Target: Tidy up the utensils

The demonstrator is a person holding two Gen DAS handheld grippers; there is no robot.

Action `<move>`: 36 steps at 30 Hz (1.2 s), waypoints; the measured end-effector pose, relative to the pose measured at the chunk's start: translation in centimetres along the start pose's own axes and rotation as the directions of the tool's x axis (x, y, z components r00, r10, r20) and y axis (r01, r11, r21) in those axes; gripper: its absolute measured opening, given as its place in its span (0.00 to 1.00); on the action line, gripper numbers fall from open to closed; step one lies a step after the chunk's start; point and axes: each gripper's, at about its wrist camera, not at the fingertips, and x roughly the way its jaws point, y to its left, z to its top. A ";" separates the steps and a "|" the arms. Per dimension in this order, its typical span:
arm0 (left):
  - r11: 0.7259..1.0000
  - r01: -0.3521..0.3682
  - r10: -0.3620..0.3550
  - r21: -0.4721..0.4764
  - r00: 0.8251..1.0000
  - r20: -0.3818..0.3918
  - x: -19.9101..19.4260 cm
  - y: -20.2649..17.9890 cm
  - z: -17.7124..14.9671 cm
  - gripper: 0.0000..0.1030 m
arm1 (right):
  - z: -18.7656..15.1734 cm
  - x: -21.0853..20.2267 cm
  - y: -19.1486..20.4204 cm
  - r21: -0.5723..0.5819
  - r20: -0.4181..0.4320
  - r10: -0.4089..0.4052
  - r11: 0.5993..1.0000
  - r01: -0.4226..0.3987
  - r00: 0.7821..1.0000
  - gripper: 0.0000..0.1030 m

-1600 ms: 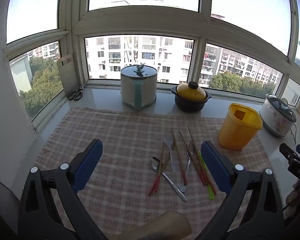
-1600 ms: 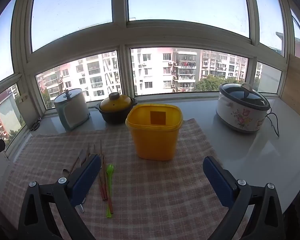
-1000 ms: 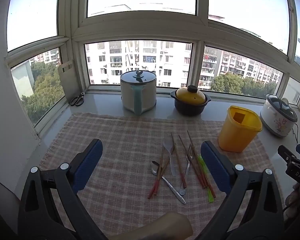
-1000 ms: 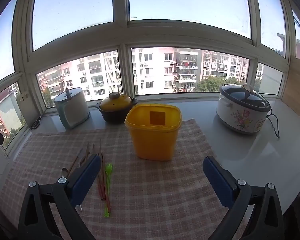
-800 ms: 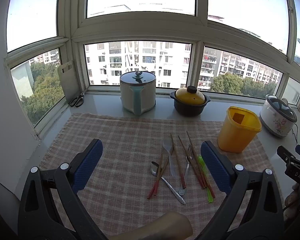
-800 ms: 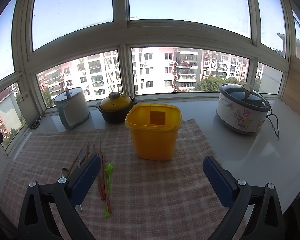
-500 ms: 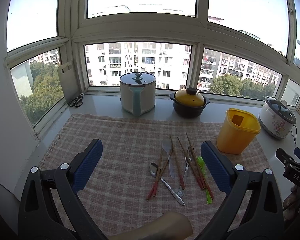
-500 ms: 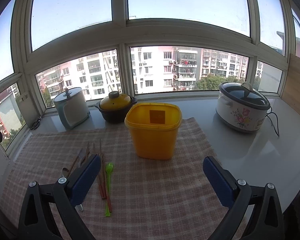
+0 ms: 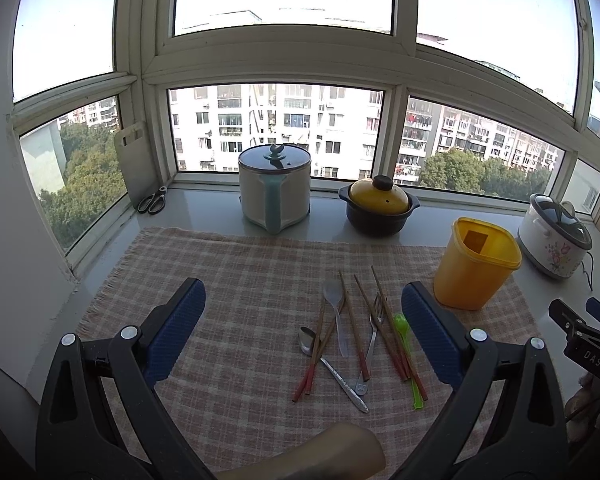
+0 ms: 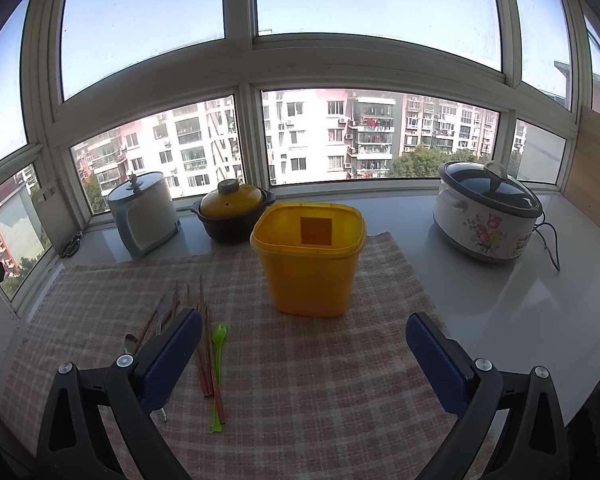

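Note:
A loose pile of utensils [image 9: 356, 336] lies on the checked cloth [image 9: 240, 272]: red-tipped chopsticks [image 9: 320, 340], a metal spoon [image 9: 307, 339], a clear plastic spoon [image 9: 334, 294], a fork [image 9: 374, 320] and a green plastic spoon [image 9: 405, 336]. A yellow open bin [image 9: 474, 264] stands right of the pile. My left gripper [image 9: 302, 312] is open and empty, above the cloth near the pile. My right gripper [image 10: 302, 344] is open and empty, in front of the yellow bin [image 10: 310, 260], with the green spoon [image 10: 219, 356] by its left finger.
On the sill behind stand a white lidded pot [image 9: 275, 190], a dark pot with a yellow lid [image 9: 378, 210] and a floral cooker [image 10: 486, 212] with its cord. Scissors [image 9: 152, 202] and a cutting board [image 9: 134, 160] sit at the far left corner. A wooden board [image 10: 594, 176] leans at right.
The left wrist view has pulled back and risen a little, so the utensils and bin sit slightly further off. The right wrist view is almost unchanged. Both grippers stay open.

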 end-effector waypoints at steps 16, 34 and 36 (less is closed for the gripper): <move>1.000 0.003 -0.003 -0.001 1.000 -0.005 0.5 -0.1 0.1 0.97 | 0.1 0.3 -0.1 0.009 -0.010 0.003 1.000 -0.003 1.000 1.00; 1.000 0.007 -0.007 -0.005 1.000 -0.016 0.5 -0.4 -0.7 0.97 | -0.1 0.4 -0.2 0.012 -0.026 0.008 1.000 -0.008 1.000 1.00; 1.000 0.008 -0.008 -0.003 1.000 -0.018 0.6 -0.5 -1.0 0.97 | 0.0 0.4 -0.2 0.013 -0.028 0.007 1.000 -0.007 1.000 1.00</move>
